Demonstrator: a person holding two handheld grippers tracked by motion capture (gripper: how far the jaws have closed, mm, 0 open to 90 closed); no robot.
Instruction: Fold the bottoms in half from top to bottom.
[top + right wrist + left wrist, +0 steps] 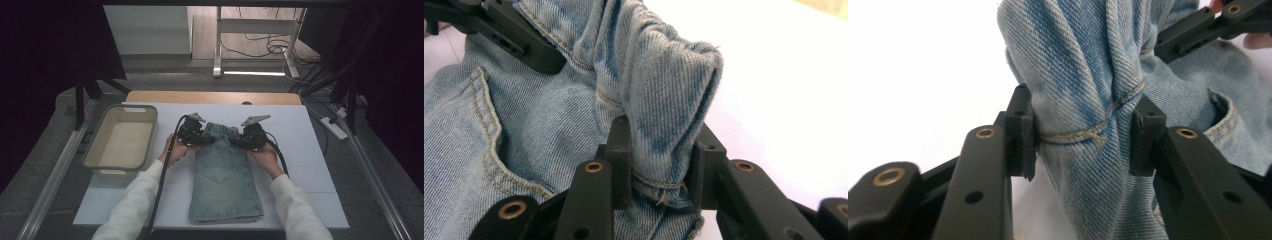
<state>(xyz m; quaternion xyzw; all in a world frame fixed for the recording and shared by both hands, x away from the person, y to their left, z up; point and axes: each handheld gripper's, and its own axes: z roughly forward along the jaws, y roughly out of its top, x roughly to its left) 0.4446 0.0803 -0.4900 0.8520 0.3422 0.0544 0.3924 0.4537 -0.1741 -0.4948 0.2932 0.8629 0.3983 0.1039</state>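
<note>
A folded pair of light blue jeans (225, 180) lies lengthwise on the white board (310, 165). At its far end the denim is bunched up and lifted. My left gripper (196, 136) is shut on the left side of that bunch; in the left gripper view its pads (1020, 131) press a thick fold of jeans (1083, 130) with a tan seam. My right gripper (246, 137) is shut on the right side; in the right gripper view a rolled fold of jeans (664, 125) sits squeezed between its pads (620, 160). A back pocket (220, 172) faces up.
A beige plastic bin (120, 142) stands at the left of the board, with nothing in it. A wooden table edge (210, 97) shows behind the board. Dark stands and cables lie at both sides and on the floor beyond.
</note>
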